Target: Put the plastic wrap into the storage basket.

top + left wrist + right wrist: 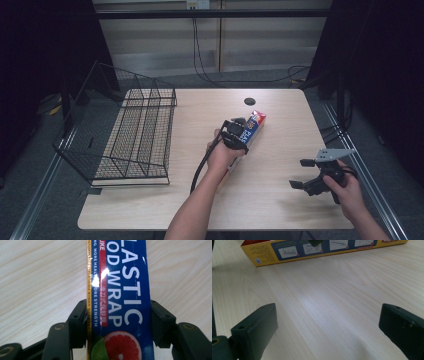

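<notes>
Left gripper (239, 134) sat over the plastic wrap box (252, 126), near table centre. In the left gripper view my jaws pressed both long sides of the box (120, 297), clamped on it, blue face up. Box lay flat on the table (280, 200), pointing toward one o'clock, far end near the dark grommet hole (249, 101). Not lifted as far as I could tell.

Right gripper (305, 175) hovered at four o'clock from the box, well apart, jaws spread wide with nothing between them. In the right gripper view the box's yellow side (287, 255) lay at twelve o'clock.

Wire basket (135, 135) stood at nine o'clock, empty as far as I could see through the mesh.

Judgement: grasp done; lift and carry left, likely to the basket, and release there.
</notes>
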{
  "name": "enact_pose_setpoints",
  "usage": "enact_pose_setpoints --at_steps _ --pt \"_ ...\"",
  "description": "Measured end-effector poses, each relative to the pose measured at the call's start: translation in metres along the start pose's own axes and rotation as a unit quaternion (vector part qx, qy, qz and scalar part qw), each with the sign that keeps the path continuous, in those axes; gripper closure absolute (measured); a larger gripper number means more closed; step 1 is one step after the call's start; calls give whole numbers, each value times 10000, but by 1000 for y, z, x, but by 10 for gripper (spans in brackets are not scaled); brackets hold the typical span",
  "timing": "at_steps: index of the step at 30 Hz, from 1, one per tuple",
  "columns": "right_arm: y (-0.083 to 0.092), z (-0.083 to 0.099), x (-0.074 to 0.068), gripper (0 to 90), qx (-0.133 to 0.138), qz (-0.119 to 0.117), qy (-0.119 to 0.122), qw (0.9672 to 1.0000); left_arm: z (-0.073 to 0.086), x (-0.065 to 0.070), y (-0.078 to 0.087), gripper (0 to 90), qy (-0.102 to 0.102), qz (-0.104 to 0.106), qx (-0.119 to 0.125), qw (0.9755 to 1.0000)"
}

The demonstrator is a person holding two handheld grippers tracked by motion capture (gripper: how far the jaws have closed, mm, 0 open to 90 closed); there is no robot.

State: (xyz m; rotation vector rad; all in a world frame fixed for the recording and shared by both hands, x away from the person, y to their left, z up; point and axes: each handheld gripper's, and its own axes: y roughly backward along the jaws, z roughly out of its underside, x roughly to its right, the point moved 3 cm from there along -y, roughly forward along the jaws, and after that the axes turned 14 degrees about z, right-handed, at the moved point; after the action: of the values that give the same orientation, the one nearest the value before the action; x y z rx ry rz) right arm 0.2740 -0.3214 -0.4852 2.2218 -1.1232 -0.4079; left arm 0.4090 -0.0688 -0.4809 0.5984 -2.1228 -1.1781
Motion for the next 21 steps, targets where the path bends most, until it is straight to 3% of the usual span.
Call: enact_pose_setpoints --at_steps 3,8,10,21 --pt "0 0 0 20 4 -1 7 10000 1 -1 4 427 146 144 -48 9998" --pt "0 0 1 20 11 9 -5 10000 2 -1 12 434 142 306 -105 9994" --pt "0 0 1 20 23 15 -20 10000 2 -3 18 435 239 408 -97 9988" --pt "1 -1 1 20 38 11 -36 10000 8 -14 45 437 436 254 -234 9985"
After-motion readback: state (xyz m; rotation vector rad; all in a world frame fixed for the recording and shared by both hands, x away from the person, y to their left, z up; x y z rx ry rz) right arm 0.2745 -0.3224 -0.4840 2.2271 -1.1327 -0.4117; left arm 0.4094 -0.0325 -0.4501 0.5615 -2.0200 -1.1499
